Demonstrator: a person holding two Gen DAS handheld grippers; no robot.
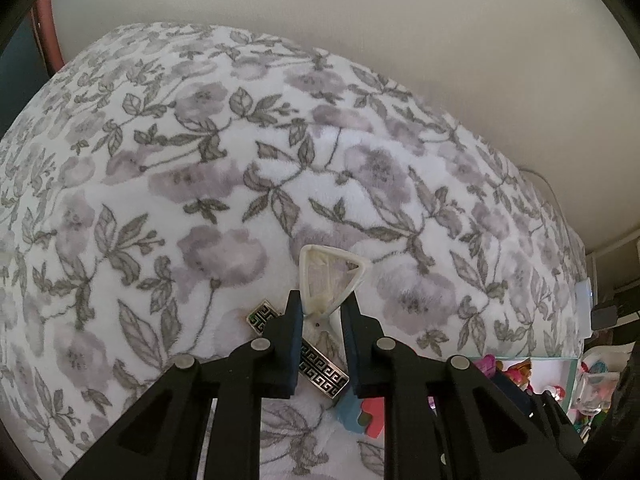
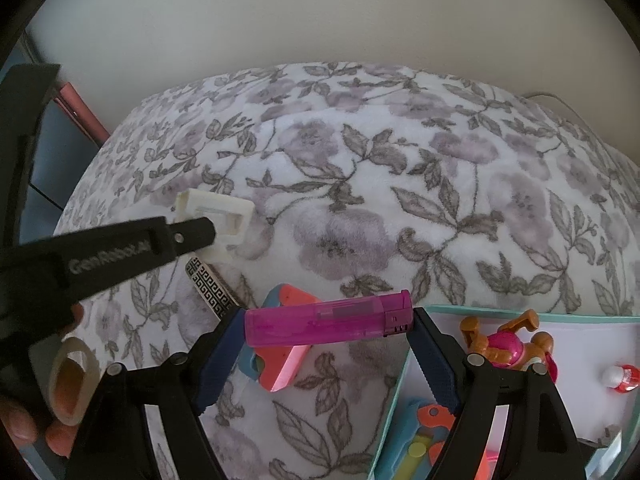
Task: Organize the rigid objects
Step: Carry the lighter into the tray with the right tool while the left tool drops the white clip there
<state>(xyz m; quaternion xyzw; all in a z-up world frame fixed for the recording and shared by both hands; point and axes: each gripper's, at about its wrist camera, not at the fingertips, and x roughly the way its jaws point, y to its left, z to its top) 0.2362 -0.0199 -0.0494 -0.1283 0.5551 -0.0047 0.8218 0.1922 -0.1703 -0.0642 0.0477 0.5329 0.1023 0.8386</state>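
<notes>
My left gripper (image 1: 322, 314) is shut on the narrow end of a white triangular plastic frame (image 1: 330, 276) lying on the floral blanket (image 1: 200, 160). In the right wrist view the same white frame (image 2: 218, 212) shows at the tip of the left gripper's fingers (image 2: 196, 234). My right gripper (image 2: 328, 324) holds a magenta lighter (image 2: 328, 320) lengthwise, one end against each pad, above the blanket. Under the left gripper lies a black and silver bar with a key pattern (image 1: 322, 368), also visible in the right wrist view (image 2: 210, 284).
A red and blue toy (image 2: 280, 360) lies on the blanket below the lighter. At the right stands a teal-rimmed box (image 2: 520, 309) holding an orange and pink dog figure (image 2: 508, 344) and several small toys. A person's hand (image 2: 24, 420) grips the left handle.
</notes>
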